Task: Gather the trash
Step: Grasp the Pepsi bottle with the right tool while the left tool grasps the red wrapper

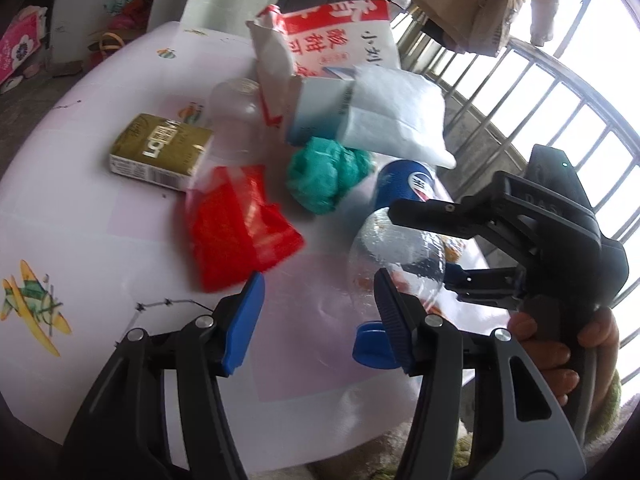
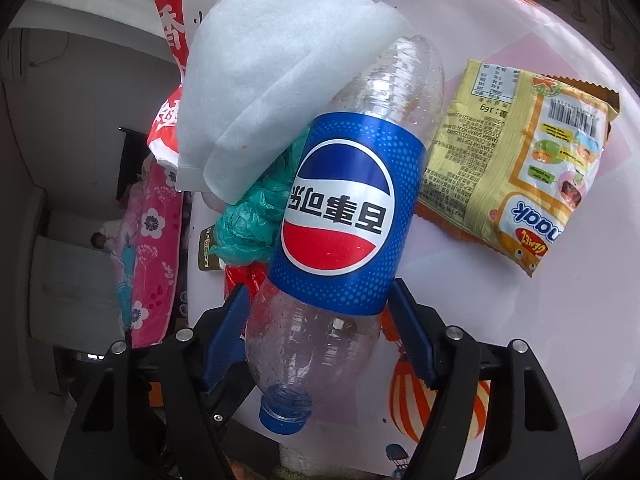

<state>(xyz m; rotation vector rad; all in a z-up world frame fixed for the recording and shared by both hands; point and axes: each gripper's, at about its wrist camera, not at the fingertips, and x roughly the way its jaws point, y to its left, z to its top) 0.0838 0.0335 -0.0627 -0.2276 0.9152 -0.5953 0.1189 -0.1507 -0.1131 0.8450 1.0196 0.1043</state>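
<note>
Blue pads of the right gripper [image 2: 320, 336] flank a clear bottle [image 2: 340, 216] with a blue label; its jaws stand on either side of the lower body, the left pad against the plastic, the right pad just beside it, so a firm pinch cannot be told. The bottle lies on the worktop [image 2: 560, 320] with its blue cap [image 2: 282, 416] toward the camera. Beside it to the right lies a yellow snack packet [image 2: 516, 164]; behind it sit a white foam sheet [image 2: 280, 72] and a crumpled green bag [image 2: 256, 216]. In the left wrist view, the left gripper [image 1: 316, 320] hangs over bare worktop with jaws spread and nothing between them. Just ahead of it lies a red bag [image 1: 236, 224], then a gold box [image 1: 160, 152] to the left, the green bag, and a red-and-white carton [image 1: 320, 40] farther back. A hand [image 1: 560, 344] holds the right gripper's handle at the right.
</note>
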